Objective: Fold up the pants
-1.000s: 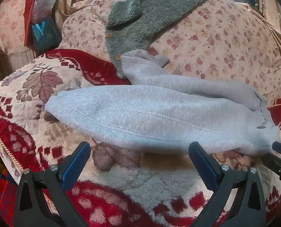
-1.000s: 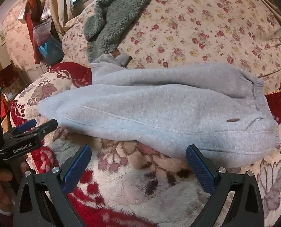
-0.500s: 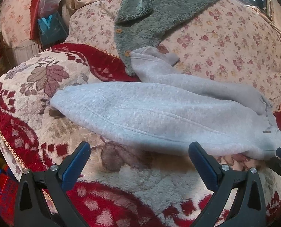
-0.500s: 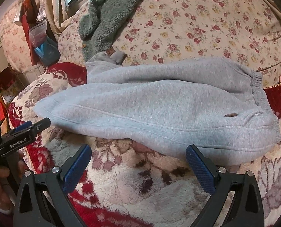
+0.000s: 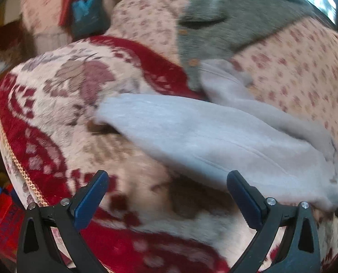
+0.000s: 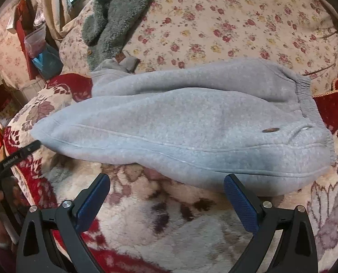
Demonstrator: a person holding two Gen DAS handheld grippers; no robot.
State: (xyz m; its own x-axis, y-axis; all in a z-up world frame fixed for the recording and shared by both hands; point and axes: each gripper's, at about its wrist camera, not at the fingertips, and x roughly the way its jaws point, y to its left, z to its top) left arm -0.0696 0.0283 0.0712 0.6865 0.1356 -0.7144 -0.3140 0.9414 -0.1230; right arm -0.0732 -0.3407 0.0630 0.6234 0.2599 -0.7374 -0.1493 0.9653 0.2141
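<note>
Light grey fleece pants [image 6: 180,122] lie on a red and cream plush blanket [image 6: 169,216], folded lengthwise with one leg over the other. The waistband [image 6: 305,100] is at the right and the cuffs at the left. They also show in the blurred left wrist view [image 5: 214,141]. My left gripper [image 5: 167,195] is open and empty, just short of the pants' near edge toward the cuff end. My right gripper [image 6: 166,195] is open and empty, just short of the near edge at mid-length. The left gripper's body [image 6: 14,157] shows at the left of the right wrist view.
A grey-green fleece jacket [image 6: 119,16] lies on the floral bedcover [image 6: 237,22] behind the pants, touching the far cuff. Clutter with a blue bag [image 6: 46,61] and curtains stands at the far left. The blanket's edge [image 5: 21,168] drops off at the left.
The left wrist view has swung left and blurred, so the pants sit further right in it. The right gripper has moved closer to the pants. Both stay open.
</note>
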